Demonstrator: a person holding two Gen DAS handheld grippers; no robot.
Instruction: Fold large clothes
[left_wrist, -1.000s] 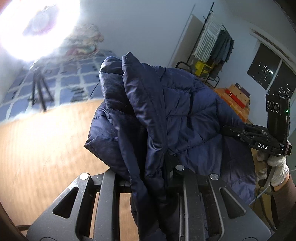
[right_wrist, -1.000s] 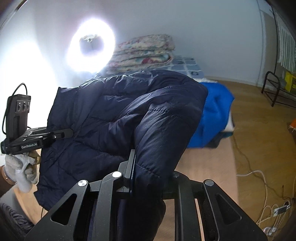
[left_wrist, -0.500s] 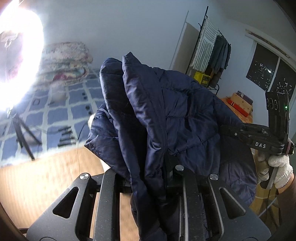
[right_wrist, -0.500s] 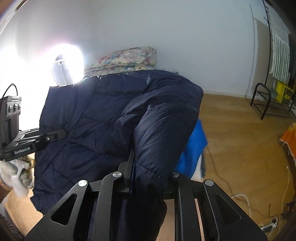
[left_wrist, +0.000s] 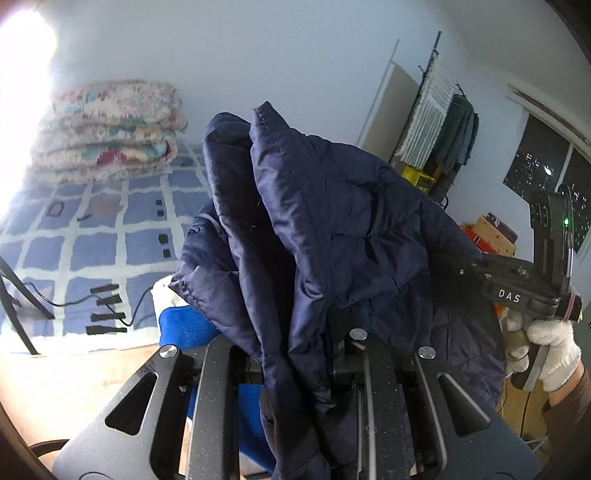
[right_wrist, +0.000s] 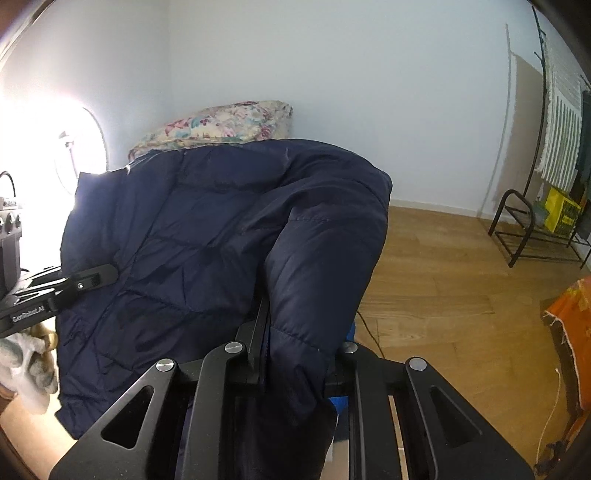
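Note:
A navy quilted puffer jacket (left_wrist: 332, 229) hangs in the air between both grippers. My left gripper (left_wrist: 295, 350) is shut on one bunched edge of it; the fabric drapes over the fingers and hides the tips. My right gripper (right_wrist: 291, 354) is shut on another edge of the jacket (right_wrist: 207, 236), its tips hidden by a sleeve fold. The right gripper shows in the left wrist view (left_wrist: 454, 266) at the right, pressed into the jacket. The left gripper shows in the right wrist view (right_wrist: 107, 275) at the left.
A blue-and-white checked mat (left_wrist: 92, 243) with a stack of floral quilts (left_wrist: 110, 125) lies behind. Blue cloth (left_wrist: 188, 328) lies below the jacket. A tripod leg (left_wrist: 18, 295) and cable are left. A clothes rack (right_wrist: 535, 221) stands right on the wood floor (right_wrist: 443, 280).
Both grippers have swung with the jacket toward the mat and quilts; the ring light has slid to the left edge of both views. The grip on the jacket is unchanged.

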